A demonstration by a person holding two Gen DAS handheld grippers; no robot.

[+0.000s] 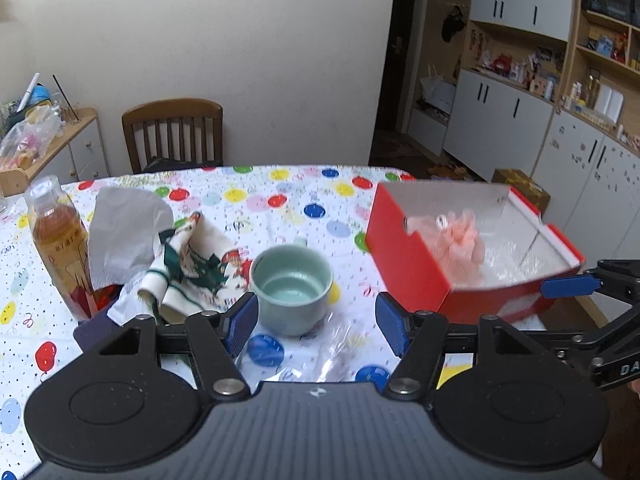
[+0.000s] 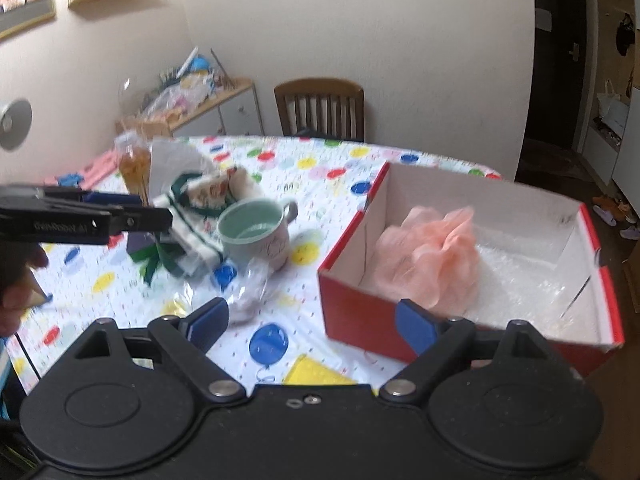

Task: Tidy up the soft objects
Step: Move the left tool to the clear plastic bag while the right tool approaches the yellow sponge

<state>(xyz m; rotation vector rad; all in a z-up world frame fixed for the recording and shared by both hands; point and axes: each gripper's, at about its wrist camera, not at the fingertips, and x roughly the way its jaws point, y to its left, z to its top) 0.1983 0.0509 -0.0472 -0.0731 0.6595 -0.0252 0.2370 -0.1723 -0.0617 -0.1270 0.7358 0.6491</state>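
A pink mesh bath pouf (image 1: pixel 460 240) (image 2: pixel 432 256) lies inside an open red box (image 1: pixel 408 268) (image 2: pixel 360 308) with a white lining, on the right of the table. A crumpled green, white and red patterned cloth (image 1: pixel 188 268) (image 2: pixel 200 204) lies on the table's left, beside a white tissue (image 1: pixel 120 232). My left gripper (image 1: pixel 318 322) is open and empty, in front of a pale green mug (image 1: pixel 292 288) (image 2: pixel 256 236). My right gripper (image 2: pixel 310 322) is open and empty, near the box's front corner; one of its fingertips (image 1: pixel 570 285) shows in the left wrist view.
A bottle of amber drink (image 1: pixel 60 240) (image 2: pixel 134 164) stands at the left. A clear plastic wrapper (image 1: pixel 340 344) (image 2: pixel 252 284) lies in front of the mug. The table (image 1: pixel 280 196) has a balloon-print cover. A wooden chair (image 1: pixel 172 132) stands behind it. Cabinets line the right.
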